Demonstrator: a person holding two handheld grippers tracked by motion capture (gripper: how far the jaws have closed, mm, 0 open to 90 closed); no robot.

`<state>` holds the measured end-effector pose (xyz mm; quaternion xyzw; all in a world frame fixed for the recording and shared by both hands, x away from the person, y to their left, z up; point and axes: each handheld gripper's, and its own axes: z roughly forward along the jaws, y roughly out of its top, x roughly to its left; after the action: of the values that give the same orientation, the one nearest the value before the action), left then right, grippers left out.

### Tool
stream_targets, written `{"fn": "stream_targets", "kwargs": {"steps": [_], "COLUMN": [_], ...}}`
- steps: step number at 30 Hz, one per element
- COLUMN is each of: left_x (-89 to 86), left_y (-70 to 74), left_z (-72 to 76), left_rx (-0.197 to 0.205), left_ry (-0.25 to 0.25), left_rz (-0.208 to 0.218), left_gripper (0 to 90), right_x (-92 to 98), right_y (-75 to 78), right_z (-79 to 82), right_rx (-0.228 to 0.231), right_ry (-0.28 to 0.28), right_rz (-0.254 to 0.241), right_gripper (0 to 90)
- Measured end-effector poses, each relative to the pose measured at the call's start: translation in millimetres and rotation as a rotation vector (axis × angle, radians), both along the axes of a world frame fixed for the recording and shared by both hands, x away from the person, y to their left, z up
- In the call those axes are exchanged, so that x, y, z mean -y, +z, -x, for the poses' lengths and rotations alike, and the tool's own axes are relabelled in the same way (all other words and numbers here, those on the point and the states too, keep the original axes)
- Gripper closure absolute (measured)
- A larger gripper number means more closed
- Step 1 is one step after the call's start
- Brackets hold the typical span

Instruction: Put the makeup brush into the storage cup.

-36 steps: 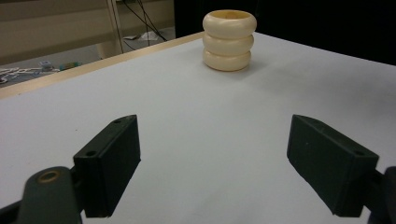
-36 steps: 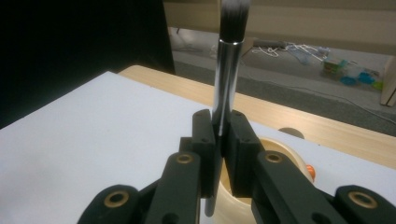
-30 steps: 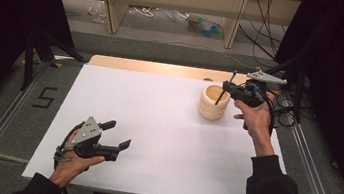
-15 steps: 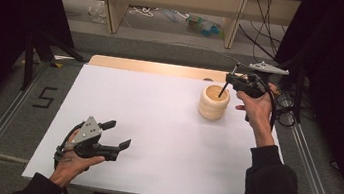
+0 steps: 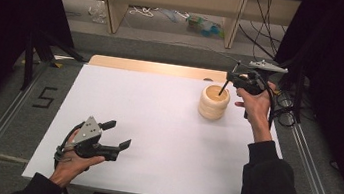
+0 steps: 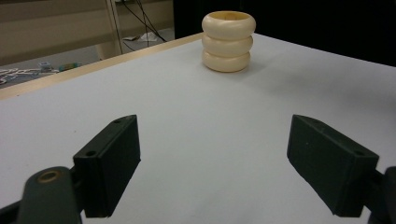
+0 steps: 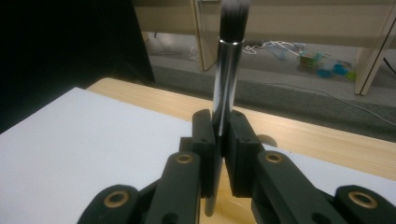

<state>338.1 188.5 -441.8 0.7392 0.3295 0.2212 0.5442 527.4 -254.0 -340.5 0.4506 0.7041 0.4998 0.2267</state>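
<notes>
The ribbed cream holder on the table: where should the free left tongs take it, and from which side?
Grip the holder across one of the grooves between its three bulging rings, level, from the side facing the open left tongs. The grooves would seat the pads. Avoid coming from above: the right tongs hold the brush over its mouth.

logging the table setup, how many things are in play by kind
brush: 1
ringed cream holder: 1
grippers: 2, left gripper and right gripper
total: 4
</notes>
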Motion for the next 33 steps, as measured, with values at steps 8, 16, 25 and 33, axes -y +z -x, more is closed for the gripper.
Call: {"fn": "stream_targets", "kwargs": {"steps": [8, 16, 25, 33], "left_x": [0.3, 0.3, 0.0, -0.1], "left_y": [-0.1, -0.2, 0.1, 0.2], "left_z": [-0.5, -0.2, -0.3, 0.1], "left_rx": [-0.001, -0.002, 0.004, 0.003], "left_ry": [-0.001, -0.002, -0.006, -0.002], "left_rz": [-0.002, 0.001, -0.006, -0.003], "left_gripper": [17.2, 17.2, 17.2, 17.2], "right_x": [2.5, -2.5, -10.2, -15.1], "right_y": [-2.7, -6.0, -16.6, -25.9], "right_z": [-6.1, -15.1, -22.9, -28.1], "right_rx": [-0.004, -0.035, -0.075, -0.111], "right_ry": [-0.017, -0.021, -0.026, -0.021], "right_rz": [0.000, 0.036, 0.060, 0.094], "right_gripper": [83.7, 83.6, 83.6, 83.6]}}
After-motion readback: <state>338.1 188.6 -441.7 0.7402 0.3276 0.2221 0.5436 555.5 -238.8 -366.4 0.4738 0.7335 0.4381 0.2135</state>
